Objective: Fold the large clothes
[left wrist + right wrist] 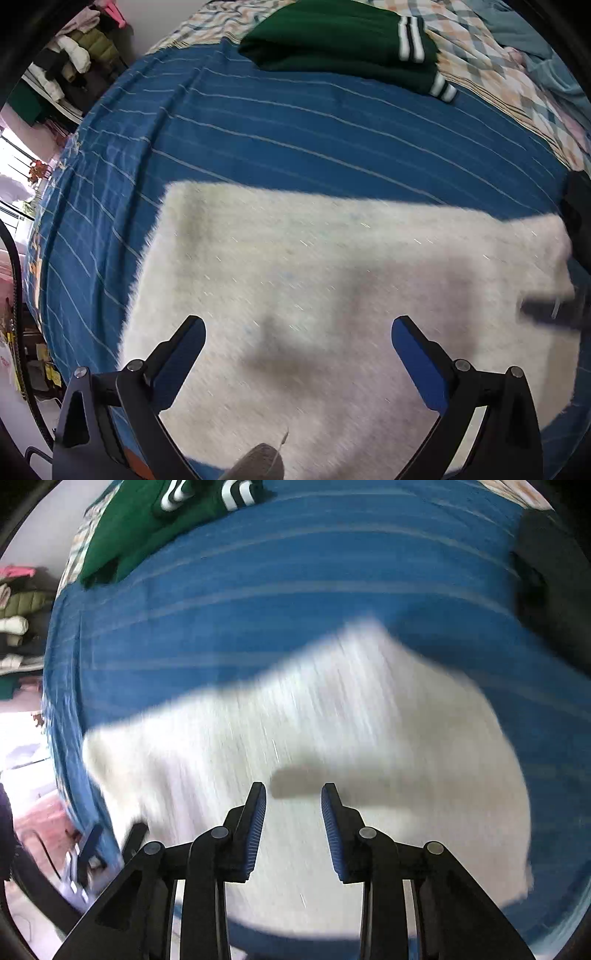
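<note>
I see the fluffy white knit garment [332, 288] lying on the blue striped bedsheet [295, 140], long axis crosswise under both tools, my wide-open left gripper [297, 343] and narrower right gripper [293, 805] (both empty) directly above it.

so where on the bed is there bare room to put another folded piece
Bare blue striped sheet lies between the white fuzzy garment and the folded green sweater, and along the garment's left side. The far end is crowded: sweater, checked bedding.
</note>
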